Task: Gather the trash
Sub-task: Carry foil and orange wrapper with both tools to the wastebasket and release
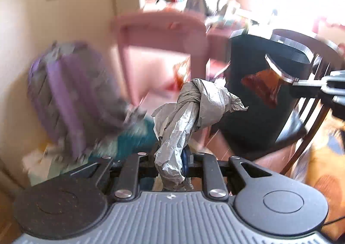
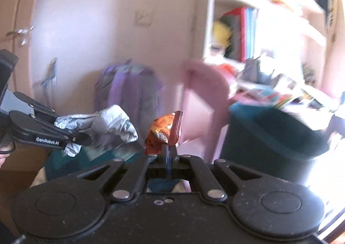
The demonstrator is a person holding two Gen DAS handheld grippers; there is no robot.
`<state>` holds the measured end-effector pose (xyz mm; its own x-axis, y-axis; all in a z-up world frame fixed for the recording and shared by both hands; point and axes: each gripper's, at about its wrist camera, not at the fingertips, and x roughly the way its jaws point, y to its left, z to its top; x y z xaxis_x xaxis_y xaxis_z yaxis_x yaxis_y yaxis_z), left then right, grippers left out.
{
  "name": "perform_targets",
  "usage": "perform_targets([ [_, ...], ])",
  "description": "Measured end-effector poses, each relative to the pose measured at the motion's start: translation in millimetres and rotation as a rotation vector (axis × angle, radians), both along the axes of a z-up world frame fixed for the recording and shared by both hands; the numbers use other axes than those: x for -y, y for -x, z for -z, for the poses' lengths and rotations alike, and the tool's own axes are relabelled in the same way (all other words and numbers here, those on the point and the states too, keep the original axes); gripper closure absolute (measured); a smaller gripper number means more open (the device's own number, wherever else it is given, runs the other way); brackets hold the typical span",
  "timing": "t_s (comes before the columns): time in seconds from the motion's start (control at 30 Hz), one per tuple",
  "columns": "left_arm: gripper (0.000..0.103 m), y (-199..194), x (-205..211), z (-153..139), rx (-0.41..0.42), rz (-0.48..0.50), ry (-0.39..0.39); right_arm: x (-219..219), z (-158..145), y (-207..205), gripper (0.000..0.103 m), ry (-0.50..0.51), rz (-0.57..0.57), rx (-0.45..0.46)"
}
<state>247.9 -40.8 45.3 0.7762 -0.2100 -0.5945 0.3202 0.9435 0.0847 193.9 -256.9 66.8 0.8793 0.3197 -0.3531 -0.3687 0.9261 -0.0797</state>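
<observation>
My left gripper (image 1: 172, 159) is shut on a knotted grey plastic bag (image 1: 192, 110), held in the air; the same bag (image 2: 107, 123) and the left gripper (image 2: 84, 136) show at the left of the right wrist view. My right gripper (image 2: 169, 153) is shut on an orange-red snack wrapper (image 2: 165, 132), which also shows at the right of the left wrist view (image 1: 261, 86). A dark bin (image 1: 263, 97) stands to the right, close behind both pieces of trash; it also shows in the right wrist view (image 2: 273, 136).
A purple backpack (image 1: 64, 93) leans on the wall at left. A pink chair (image 1: 159, 50) stands behind. A dark wooden chair (image 1: 310, 114) is at right. A bookshelf (image 2: 258, 28) and a cluttered desk (image 2: 280, 93) are beyond. The views are motion-blurred.
</observation>
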Motion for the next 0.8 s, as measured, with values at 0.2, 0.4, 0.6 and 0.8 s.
perform_targets([
  [0.2, 0.084, -29, 65, -55, 0.072, 0.053, 0.051, 58, -41, -4, 0.103, -0.021, 0.102, 0.069],
  [0.4, 0.084, -55, 142, -93, 0.099, 0.111, 0.035, 108, -57, -14, 0.103, 0.002, 0.196, 0.061],
  [0.6, 0.084, -86, 216, -88, 0.038, 0.184, -0.003, 146, -48, -39, 0.103, 0.013, 0.253, -0.015],
  [0.8, 0.084, -115, 271, -65, -0.051, 0.227, -0.067, 158, -32, -66, 0.103, 0.045, 0.252, -0.101],
])
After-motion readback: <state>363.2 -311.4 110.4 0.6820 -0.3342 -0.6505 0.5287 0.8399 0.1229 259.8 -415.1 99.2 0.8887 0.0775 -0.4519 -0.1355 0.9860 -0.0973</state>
